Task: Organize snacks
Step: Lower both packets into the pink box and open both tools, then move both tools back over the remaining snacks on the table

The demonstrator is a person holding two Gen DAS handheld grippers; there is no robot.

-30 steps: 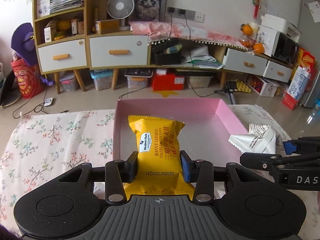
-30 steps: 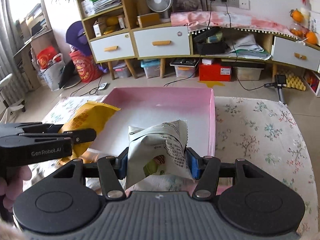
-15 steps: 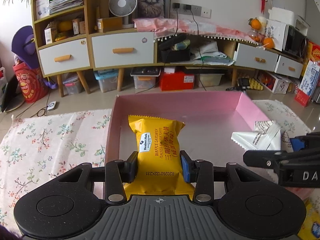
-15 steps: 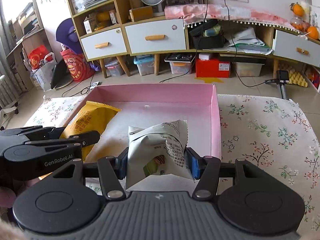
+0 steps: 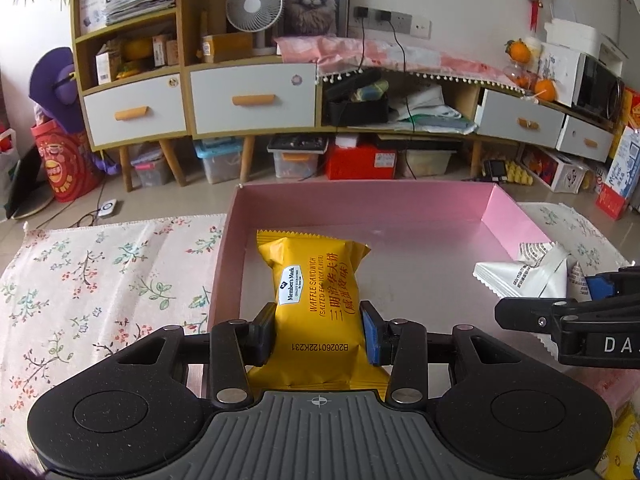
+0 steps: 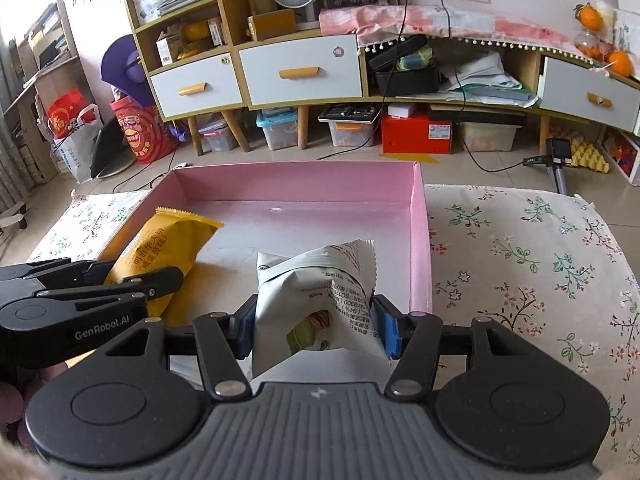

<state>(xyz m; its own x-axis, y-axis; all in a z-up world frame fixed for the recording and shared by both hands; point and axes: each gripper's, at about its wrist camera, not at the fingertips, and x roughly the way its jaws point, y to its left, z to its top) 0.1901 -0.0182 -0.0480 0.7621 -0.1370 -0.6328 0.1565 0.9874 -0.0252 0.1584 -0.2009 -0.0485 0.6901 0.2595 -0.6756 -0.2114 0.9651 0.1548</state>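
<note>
Both grippers carry a snack: our left gripper (image 5: 318, 334) is clamped on the yellow waffle packet (image 5: 316, 292), and our right gripper (image 6: 316, 330) is closed around the white pouch (image 6: 320, 300). Each snack hangs over the pink tray (image 6: 419, 240), the yellow one toward its left wall, the white one toward its right.

We judge the risk to lie in the release — the two tools sit close together, so one could knock the other's packet, and the white pouch near the right wall could catch on the rim and tip out onto the floral cloth (image 6: 520, 264).

The yellow packet is a glossy, puffed pillow with crimped, serrated ends. The white pouch is crinkled film, pinched and folded by the jaws. The tray is smooth, flat-bottomed and low-walled.
</note>
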